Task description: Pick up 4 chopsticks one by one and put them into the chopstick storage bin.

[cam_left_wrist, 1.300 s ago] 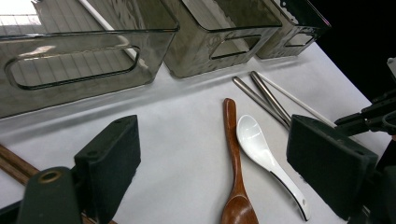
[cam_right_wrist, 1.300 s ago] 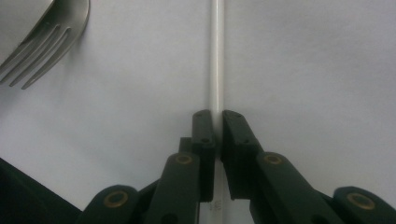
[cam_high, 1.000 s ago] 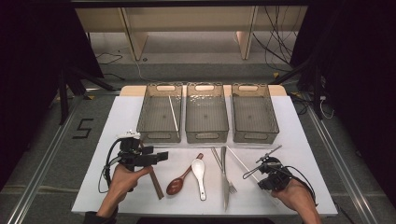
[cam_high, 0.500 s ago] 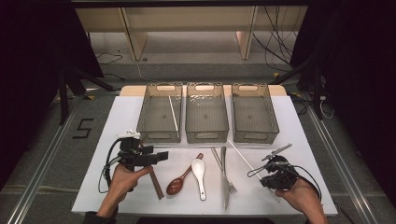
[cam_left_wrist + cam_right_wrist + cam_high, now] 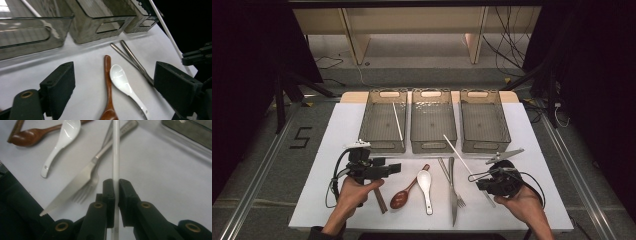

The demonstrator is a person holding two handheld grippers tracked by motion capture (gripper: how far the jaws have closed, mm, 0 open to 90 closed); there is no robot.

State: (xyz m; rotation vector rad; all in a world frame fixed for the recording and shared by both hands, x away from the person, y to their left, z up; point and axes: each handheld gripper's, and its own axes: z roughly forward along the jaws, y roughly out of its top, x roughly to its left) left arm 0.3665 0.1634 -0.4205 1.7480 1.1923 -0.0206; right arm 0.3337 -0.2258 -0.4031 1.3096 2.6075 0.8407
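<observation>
Jaws of the right gripper point(image 5: 115, 192) pinch a white chopstick point(image 5: 115, 150), lifted at a slant above the knife point(image 5: 75, 185) and fork point(image 5: 86, 190). The left gripper point(image 5: 112, 85) hangs wide apart over two spoons point(image 5: 120, 82). Farther back stand three bins point(image 5: 432, 145); another chopstick point(image 5: 398, 124) lies in the left one.

White chopstick point(image 5: 115, 150): smooth, glossy, plastic-looking. Right gripper point(image 5: 116, 187) pads: matt black plastic. Knife point(image 5: 75, 185), fork point(image 5: 86, 188): brushed metal, dull sheen. Spoon point(image 5: 108, 87): brown wood, polished. Soup spoon point(image 5: 122, 83): glossy white, ceramic-looking. Bins point(image 5: 433, 122): smoky translucent plastic, smooth. Tabletop point(image 5: 537, 150): matt white, smooth.
</observation>
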